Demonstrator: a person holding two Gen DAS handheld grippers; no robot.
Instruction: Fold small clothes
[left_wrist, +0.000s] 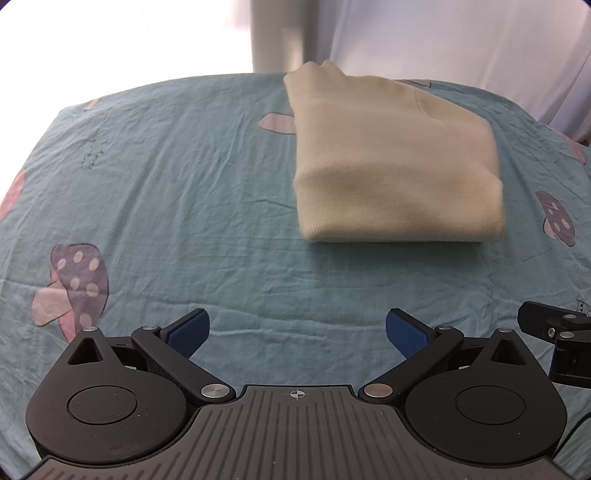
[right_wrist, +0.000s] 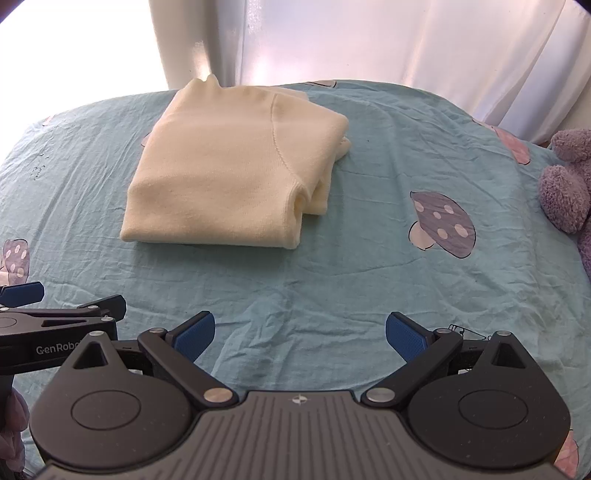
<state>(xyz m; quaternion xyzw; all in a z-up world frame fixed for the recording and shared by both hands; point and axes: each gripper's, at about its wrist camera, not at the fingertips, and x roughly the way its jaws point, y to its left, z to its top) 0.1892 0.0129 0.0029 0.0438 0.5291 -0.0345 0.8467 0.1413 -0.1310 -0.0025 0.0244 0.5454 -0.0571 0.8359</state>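
A cream knitted sweater (left_wrist: 395, 158) lies folded into a thick rectangle on the teal mushroom-print sheet (left_wrist: 184, 177), toward the far side. In the right wrist view the same sweater (right_wrist: 229, 166) sits up and left, with layered edges showing on its right side. My left gripper (left_wrist: 297, 332) hovers open over bare sheet, well short of the sweater, nothing between its blue pads. My right gripper (right_wrist: 300, 332) is open too, empty, also nearer than the sweater. Part of the right gripper (left_wrist: 557, 343) shows at the left view's right edge; the left gripper (right_wrist: 55, 317) shows at the right view's left edge.
A purple plush toy (right_wrist: 569, 184) sits at the sheet's right edge. White curtains (right_wrist: 406, 40) hang behind the far edge, with bright light at the back left. The sheet (right_wrist: 332, 277) is wrinkled and flat between grippers and sweater.
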